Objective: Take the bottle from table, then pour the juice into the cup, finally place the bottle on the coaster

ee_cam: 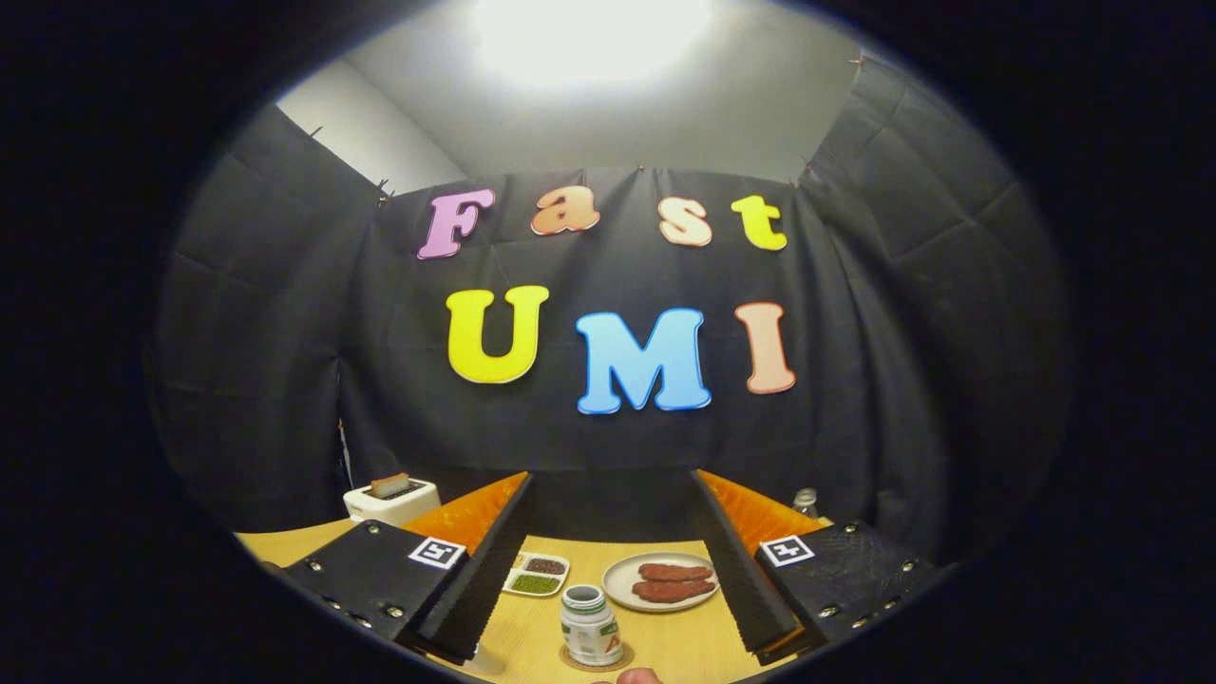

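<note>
A small white bottle [589, 627] with a silver cap and a green-and-red label stands upright on a round brown coaster [573, 663] on the wooden table [665, 641]. It sits low between my two fingers and touches neither. My gripper [613, 483] is open and held above the table, with nothing between its black ribbed fingers [484, 570]. A pale glassy shape [486, 661] peeks out by the base of the left finger; I cannot tell whether it is the cup.
Beyond the bottle lie a white plate [617, 584] with two brown meat slices and a small divided dish [537, 576] of dark and green grains. A white toaster [391, 501] stands at the back left, a clear bottle top [806, 501] at the back right.
</note>
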Available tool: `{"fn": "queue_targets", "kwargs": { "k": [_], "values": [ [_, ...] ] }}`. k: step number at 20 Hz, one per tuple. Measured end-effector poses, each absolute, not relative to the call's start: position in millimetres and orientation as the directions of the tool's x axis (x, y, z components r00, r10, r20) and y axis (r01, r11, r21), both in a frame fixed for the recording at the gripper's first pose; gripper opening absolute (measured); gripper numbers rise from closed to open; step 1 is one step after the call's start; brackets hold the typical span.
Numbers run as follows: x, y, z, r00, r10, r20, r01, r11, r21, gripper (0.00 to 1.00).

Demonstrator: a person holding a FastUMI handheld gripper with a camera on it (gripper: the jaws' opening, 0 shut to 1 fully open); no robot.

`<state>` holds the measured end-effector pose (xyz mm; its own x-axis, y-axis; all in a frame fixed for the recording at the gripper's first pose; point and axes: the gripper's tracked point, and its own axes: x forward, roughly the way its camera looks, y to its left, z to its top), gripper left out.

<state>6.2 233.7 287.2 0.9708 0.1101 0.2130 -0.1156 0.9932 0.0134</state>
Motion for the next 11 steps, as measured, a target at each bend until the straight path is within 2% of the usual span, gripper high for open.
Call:
{"fn": "queue_targets", "kwargs": {
  "k": [4,11],
  "values": [
    [-9,224,306,0.972,0.099,0.213,-0.1,0.995,-0.006,0.97],
    [-11,212,283,0.98,0.114,0.162,-0.113,0.993,-0.02,0.97]
  ]
}}
